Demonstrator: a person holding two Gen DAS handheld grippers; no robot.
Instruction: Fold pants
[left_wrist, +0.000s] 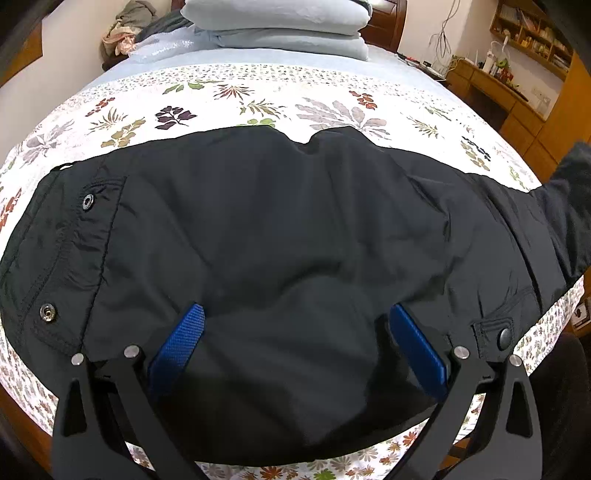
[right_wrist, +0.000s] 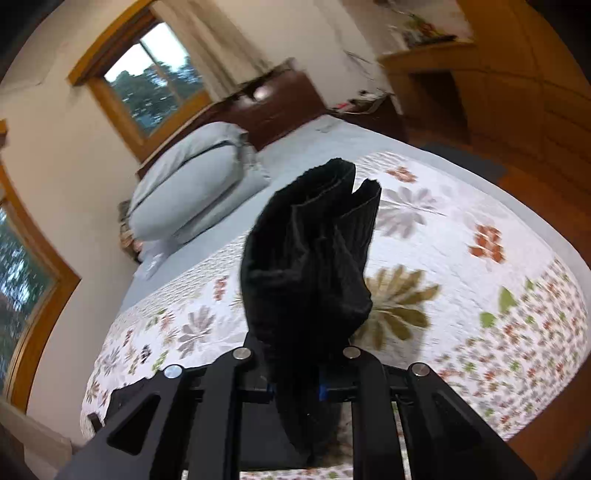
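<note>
The right gripper (right_wrist: 297, 384) clenches the leg ends, lifted mid-frame, while the left gripper (left_wrist: 295, 332), fingers spread, straddles the pants (left_wrist: 280, 229) lying crosswise.

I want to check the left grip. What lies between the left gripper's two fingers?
Only the black pants, in the left wrist view: the left gripper stands open, its blue fingers apart over the fabric.

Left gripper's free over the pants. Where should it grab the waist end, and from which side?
Probably the waistband edge beside the snaps, approached from the near left, jaws across the hem. It lies flat and stitched there, firmer than the puffy middle of the pants under the open left gripper.
</note>
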